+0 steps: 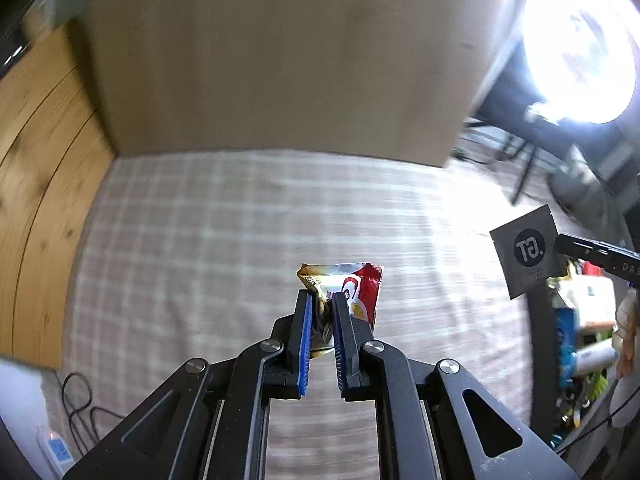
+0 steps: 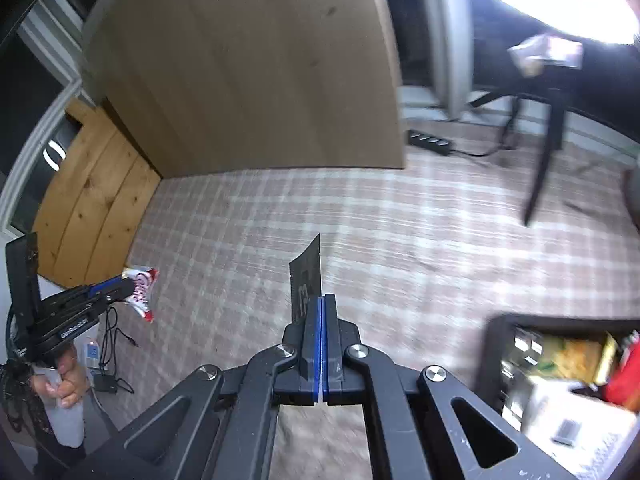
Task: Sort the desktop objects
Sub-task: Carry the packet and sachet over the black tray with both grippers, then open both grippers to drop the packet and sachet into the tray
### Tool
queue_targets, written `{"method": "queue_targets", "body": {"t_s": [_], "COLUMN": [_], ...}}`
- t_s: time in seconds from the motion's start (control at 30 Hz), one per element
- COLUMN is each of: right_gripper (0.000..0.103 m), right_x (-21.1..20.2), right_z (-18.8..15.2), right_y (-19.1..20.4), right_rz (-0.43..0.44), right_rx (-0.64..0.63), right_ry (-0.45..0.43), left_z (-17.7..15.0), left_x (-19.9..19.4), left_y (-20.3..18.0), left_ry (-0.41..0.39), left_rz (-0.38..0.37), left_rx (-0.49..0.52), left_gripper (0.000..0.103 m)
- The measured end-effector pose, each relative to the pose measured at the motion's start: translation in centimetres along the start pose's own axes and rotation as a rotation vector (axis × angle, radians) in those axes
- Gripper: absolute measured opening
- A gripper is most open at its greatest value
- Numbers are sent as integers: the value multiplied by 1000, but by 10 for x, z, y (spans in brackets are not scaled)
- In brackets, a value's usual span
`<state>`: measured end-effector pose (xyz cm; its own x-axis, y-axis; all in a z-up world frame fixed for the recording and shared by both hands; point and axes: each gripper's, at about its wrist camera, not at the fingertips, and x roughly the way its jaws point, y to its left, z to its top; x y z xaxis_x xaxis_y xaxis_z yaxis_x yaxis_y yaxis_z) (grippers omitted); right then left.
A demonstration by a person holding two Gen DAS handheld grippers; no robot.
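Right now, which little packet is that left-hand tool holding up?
Above the checked tablecloth, find the left gripper with blue pads. Pinched there is a snack packet, shiny, red and gold, unlike the flat dark grey sachet in the right gripper.

Left wrist view: mounted behind the left gripper (image 1: 322, 300), aimed steeply down along its fingers at the checked carpet (image 1: 224, 232), raised well above it. Right wrist view: same mounting behind the right gripper (image 2: 321, 300), same downward tilt, similar height. Shared by both: the carpet, the upright wooden panel (image 1: 272, 60) beyond it, and each other's gripper at the frame edge.
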<state>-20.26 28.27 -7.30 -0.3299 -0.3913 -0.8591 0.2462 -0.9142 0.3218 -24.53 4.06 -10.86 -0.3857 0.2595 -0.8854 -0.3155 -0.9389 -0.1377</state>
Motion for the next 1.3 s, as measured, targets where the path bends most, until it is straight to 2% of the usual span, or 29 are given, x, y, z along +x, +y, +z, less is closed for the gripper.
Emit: {"method": "queue_targets", "body": {"t_s": [0.23,0.37,0.53,0.83,1.03,1.17,1.23,1.27,1.3], "right_gripper": [0,0,0,0,0,1,4,4,6], "right_x": [-98,-136,-172,-212,-222,-230,-233,-234,-235], "right_z": [-42,-69,-100,-141,-157,-163,-165,-165,-165], "right_y": [-74,-112,-158,-219,-242,-247,-249,-250,-251], "right_rz": [-65,-124,-175,-225,-229,-247,-261,-266,-270], "right_rx": [93,154,246,364,410,413,417,417,422], "right_ry": [-92,-131,-170,-210,-212,-225,-229,-227,-225], "left_z": [14,16,9,-10,-22,-28,-31,-32,-32], "left_x": [-11,-12,-9,-8,1,2,3,4,4], "left_y": [-117,-189,-277,-413,-465,-485,-492,-494,-495], "left_ry": [-18,-20,-17,18,45,55,72,79,80], "left_rz": [-99,-169,-254,-373,-398,-398,-406,-407,-396], "left_rx": [172,270,396,549,608,625,635,635,633], "left_gripper": [11,11,11,11,11,11,12,14,20]}}
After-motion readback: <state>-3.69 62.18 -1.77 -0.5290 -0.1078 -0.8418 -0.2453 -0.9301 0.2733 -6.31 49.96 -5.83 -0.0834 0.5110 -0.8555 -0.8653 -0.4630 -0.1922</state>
